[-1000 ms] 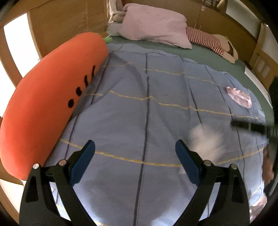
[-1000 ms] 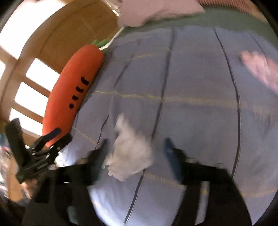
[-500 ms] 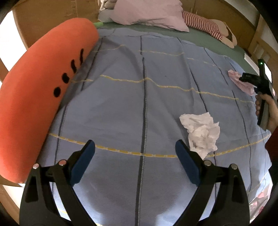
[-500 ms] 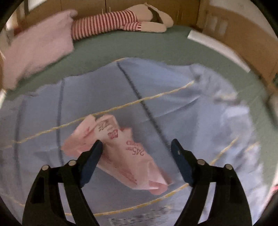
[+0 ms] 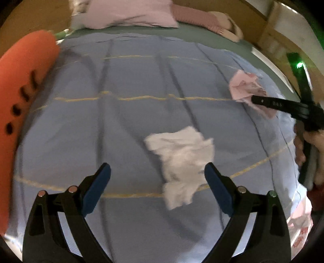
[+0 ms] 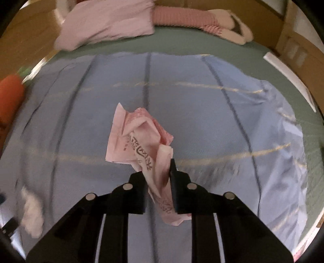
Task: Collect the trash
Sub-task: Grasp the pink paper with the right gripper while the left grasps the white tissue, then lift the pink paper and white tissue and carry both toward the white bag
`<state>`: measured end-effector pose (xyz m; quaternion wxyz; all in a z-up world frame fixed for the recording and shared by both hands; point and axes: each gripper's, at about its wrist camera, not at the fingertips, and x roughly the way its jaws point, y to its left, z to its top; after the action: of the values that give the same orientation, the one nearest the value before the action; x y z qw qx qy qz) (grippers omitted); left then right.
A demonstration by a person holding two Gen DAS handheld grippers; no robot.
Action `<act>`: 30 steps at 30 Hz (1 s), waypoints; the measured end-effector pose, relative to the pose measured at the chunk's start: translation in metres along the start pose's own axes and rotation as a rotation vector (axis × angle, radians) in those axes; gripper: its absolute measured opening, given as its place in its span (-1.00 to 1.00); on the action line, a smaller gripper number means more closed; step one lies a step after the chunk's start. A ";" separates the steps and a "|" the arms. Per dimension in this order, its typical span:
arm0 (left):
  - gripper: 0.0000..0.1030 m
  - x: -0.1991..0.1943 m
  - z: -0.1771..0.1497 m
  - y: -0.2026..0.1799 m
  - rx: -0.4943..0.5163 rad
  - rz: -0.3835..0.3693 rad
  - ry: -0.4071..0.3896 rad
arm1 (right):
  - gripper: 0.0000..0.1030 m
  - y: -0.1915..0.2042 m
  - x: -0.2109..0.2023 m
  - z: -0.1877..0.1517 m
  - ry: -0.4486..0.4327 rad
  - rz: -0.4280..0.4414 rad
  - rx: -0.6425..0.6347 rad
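We are working over a bed spread with a blue blanket (image 5: 129, 125) crossed by dark and yellow lines. Our right gripper (image 6: 158, 172) has its jaws closing, and the pink wrapper (image 6: 139, 139) sits between them: its lower crumpled end is pinched by the black fingers while the printed upper part fans out beyond the tips, over the blanket's middle. In the left wrist view the same wrapper (image 5: 246, 89) lies toward the far right of the blanket, with the right gripper's dark finger across its near edge and a hand (image 5: 311, 149) at the right border holding that tool. Our left gripper (image 5: 158, 182) stands wide apart with nothing pressed between its blue pads (image 5: 97, 188). The white tissue (image 5: 182, 161) lies crumpled on the blanket, near and slightly right of centre, its lower part reaching into the gap just beside the right-hand pad; we cannot tell whether it touches that pad. A long orange carrot cushion (image 5: 22, 85) runs along the left edge of the bed. At the far end a pale pink pillow (image 6: 109, 24) rests on the green sheet (image 6: 182, 42), with a striped soft toy (image 6: 194, 18) just right of it.
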<state>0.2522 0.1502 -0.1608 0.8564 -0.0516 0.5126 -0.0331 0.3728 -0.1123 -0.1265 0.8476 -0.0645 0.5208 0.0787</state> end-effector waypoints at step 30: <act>-0.58 -0.056 -0.020 -0.025 0.135 0.259 -0.243 | -0.62 0.081 -0.098 -0.093 -0.174 -0.030 -0.137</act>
<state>0.2078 0.1300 -0.1181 0.9107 0.0686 0.4044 0.0495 0.2320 -0.0569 -0.0830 0.8842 -0.1231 0.4378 0.1067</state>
